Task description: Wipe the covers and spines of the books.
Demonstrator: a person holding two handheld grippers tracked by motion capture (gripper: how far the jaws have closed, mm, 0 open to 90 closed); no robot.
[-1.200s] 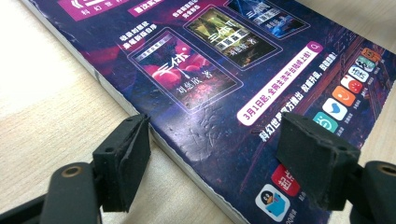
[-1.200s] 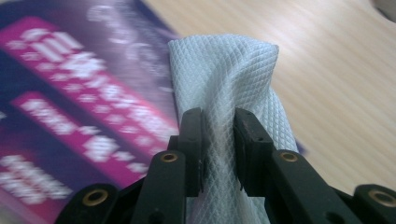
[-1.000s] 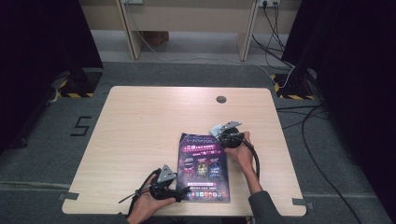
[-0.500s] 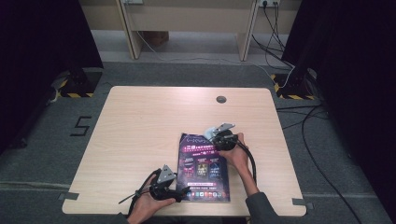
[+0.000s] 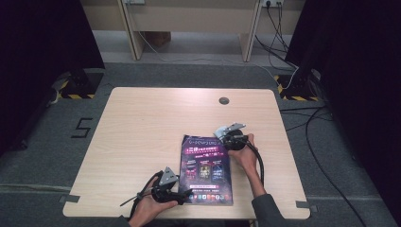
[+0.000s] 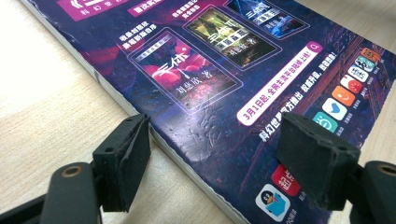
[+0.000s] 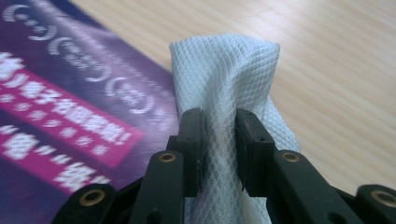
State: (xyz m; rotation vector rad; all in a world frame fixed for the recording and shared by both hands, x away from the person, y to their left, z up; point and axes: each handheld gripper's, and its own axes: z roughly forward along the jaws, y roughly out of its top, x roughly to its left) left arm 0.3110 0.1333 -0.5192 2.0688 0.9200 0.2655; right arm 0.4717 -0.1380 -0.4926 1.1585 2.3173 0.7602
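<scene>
A purple book [image 5: 206, 170] with a glossy printed cover lies flat on the wooden table [image 5: 156, 123], toward the front right. My left gripper [image 5: 182, 195] is open at the book's front left corner; its jaws straddle the cover's edge [image 6: 187, 161], one over the table and one over the book [image 6: 233, 70]. My right gripper [image 5: 222, 138] is at the book's far right corner, shut on a folded white wipe [image 7: 224, 84] with a diamond weave. The wipe hangs over the edge of the purple cover [image 7: 60, 116].
A round cable hole [image 5: 223, 100] sits near the table's far edge. Black cables [image 5: 259, 161] trail from both grippers toward the front. Dark curtains, floor cables and a wooden desk frame stand beyond the table.
My right gripper with the wipe has slid left from beside the book onto its far right corner. The left gripper has stayed at the front left corner.
</scene>
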